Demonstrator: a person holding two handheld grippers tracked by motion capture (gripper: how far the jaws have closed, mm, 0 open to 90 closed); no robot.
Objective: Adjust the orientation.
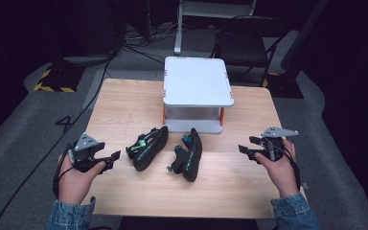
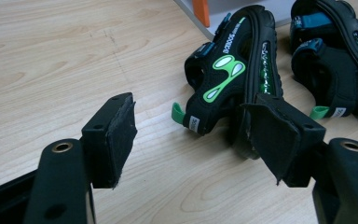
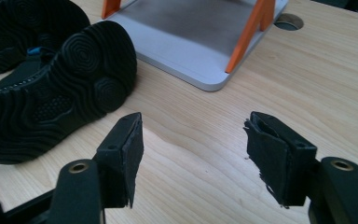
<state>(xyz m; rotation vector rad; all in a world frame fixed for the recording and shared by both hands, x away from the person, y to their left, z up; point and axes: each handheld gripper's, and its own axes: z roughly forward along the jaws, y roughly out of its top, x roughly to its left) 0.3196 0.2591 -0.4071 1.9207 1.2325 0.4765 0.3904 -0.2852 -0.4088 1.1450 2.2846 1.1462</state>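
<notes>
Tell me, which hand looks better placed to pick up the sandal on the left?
Left, probably. The left tongs stand open beside the left sandal, facing its heel, while the right tongs sit beyond the other sandal.

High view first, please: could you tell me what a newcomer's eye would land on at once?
Two black sandals with green trim lie on their sides at the middle of the wooden table, the left sandal a little apart from the right sandal. Just behind them stands a white two-tier shelf on orange posts. The left hand-held gripper and right hand-held gripper flank the sandals, both open and empty.
</notes>
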